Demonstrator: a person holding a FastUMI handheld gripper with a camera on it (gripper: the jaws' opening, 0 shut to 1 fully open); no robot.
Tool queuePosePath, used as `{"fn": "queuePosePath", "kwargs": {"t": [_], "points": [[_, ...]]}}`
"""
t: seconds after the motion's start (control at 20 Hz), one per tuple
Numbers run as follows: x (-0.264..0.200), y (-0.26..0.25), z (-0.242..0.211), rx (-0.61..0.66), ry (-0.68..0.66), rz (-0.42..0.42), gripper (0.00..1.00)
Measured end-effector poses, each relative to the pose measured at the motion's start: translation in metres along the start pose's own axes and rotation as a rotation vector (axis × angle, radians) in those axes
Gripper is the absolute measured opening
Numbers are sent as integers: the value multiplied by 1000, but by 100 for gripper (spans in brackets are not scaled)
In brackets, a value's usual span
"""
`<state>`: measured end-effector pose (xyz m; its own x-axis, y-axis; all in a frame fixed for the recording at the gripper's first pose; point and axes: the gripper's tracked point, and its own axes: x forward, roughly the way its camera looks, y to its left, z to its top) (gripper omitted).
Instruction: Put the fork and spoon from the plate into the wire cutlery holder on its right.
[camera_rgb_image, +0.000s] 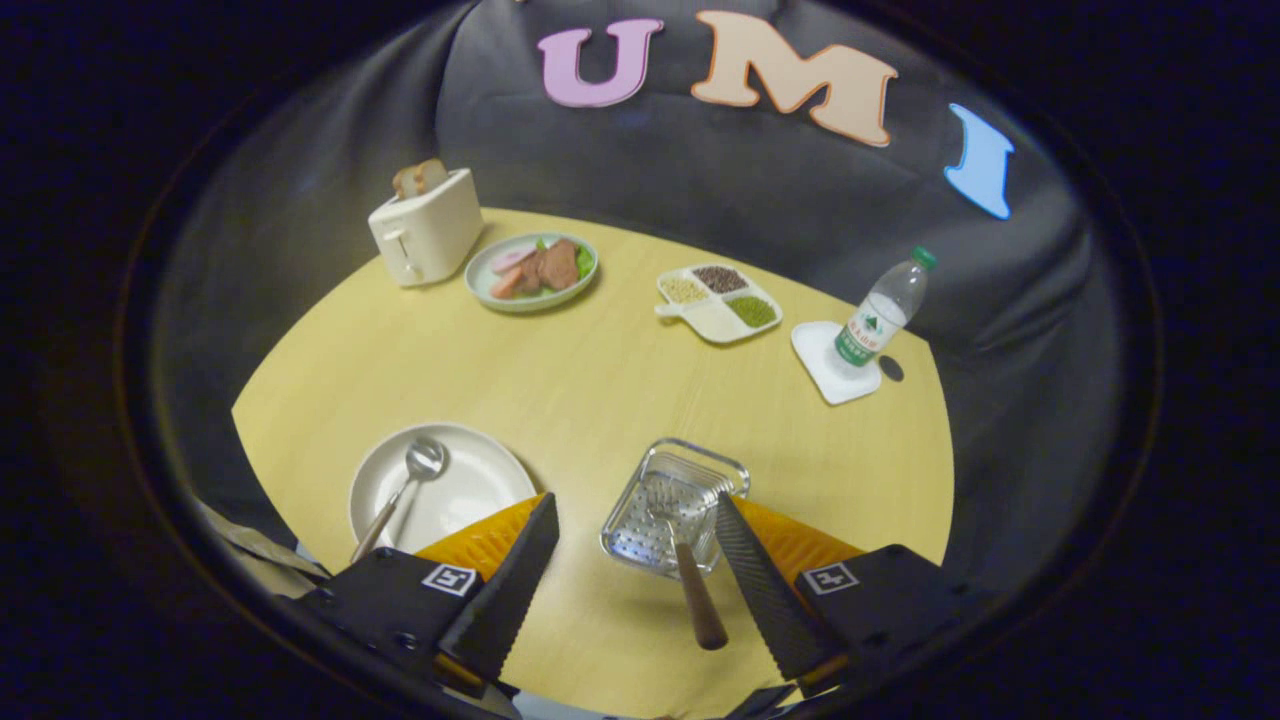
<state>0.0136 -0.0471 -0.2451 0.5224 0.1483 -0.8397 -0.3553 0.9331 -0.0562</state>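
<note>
On the pale yellow wooden table (590, 400), the gripper (635, 530) hangs with its two fingers spread wide apart, grasping nothing. Between them, closer to the right finger, stands the square clear holder with a perforated metal floor (672, 505), and the fork with a brown wooden handle (685, 560) sits in it, tines down against the floor, handle leaning out over the near rim toward the camera. The handle is just beside the right finger; whether it touches it I cannot tell. Just ahead of the left finger lies the round white plate (470, 490), partly covered by that finger. The metal spoon with a wooden handle (405, 485) rests on the plate, bowl facing up near the far rim, handle running back off the near edge.

Well beyond the fingers, at the far side of the table, a cream toaster with a slice of bread sticking up (425, 225) stands just beside a pale green plate of sliced meat and greens (532, 270). To the right of these are a white divided dish with three kinds of grain (718, 302) and a clear plastic water bottle with a green cap (883, 308) standing on a white square coaster (830, 362)
</note>
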Motion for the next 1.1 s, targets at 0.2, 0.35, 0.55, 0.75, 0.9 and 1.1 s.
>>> {"fn": "queuePosePath", "kwargs": {"t": [0.2, 0.35, 0.55, 0.75, 0.9, 1.1], "points": [[-3, 22, 11, 81, -142, 1, 100], [-10, 35, 20, 75, -234, -20, 100], [-19, 55, 27, 105, -311, -34, 100], [-21, 71, 24, 155, -334, -64, 100], [-21, 89, 23, 156, -342, -74, 100], [-15, 116, 14, 164, -329, -64, 100]]}}
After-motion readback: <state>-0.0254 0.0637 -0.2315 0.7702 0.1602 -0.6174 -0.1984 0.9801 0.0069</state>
